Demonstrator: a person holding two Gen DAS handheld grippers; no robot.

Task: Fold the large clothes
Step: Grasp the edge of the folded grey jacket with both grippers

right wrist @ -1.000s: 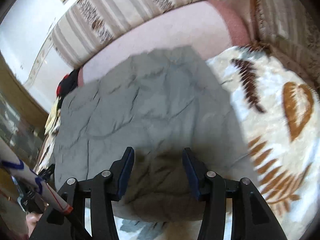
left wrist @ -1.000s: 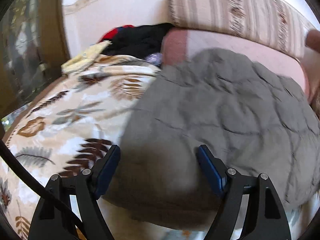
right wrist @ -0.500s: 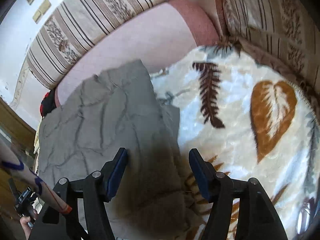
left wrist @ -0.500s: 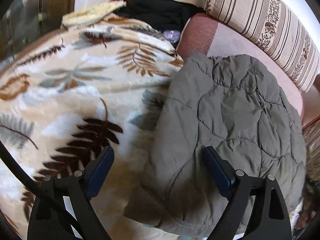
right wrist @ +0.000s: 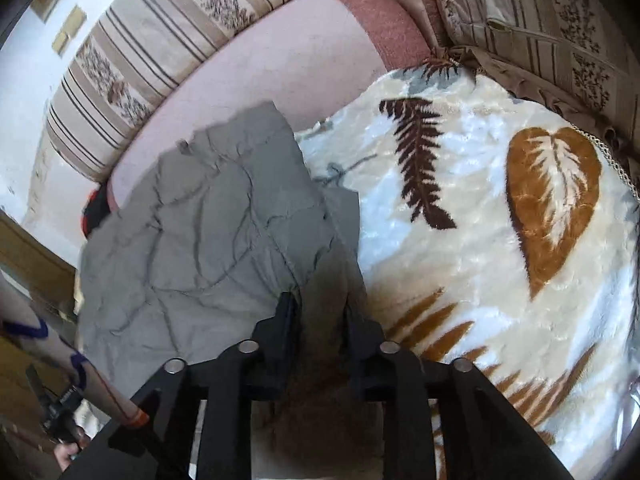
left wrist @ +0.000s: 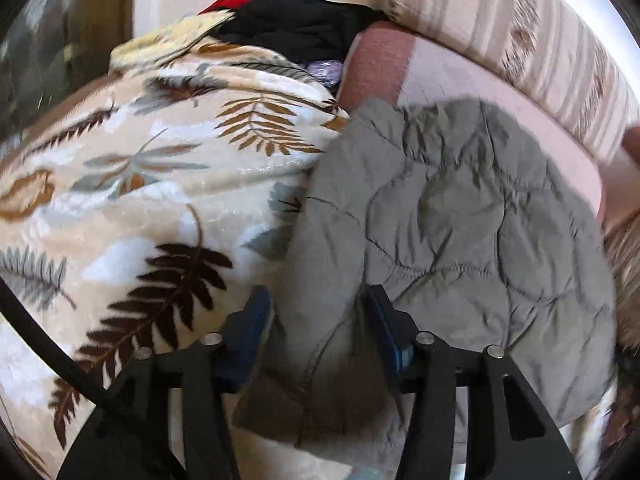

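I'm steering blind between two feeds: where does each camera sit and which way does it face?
Left wrist: sits behind the left claw, looking along it at the grey quilted jacket on the leaf-print blanket; black fingers show.
Right wrist: sits behind the right claw, facing the jacket's other near edge; fingers and a forearm show.
Shared: jacket, blanket, striped cushion.

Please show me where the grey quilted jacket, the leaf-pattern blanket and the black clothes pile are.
grey quilted jacket [left wrist: 460, 216]: left wrist view, middle of its quilted top.
leaf-pattern blanket [right wrist: 480, 248]: right wrist view, pale part beside the brown leaf.
black clothes pile [left wrist: 296, 26]: left wrist view, centre of the heap.
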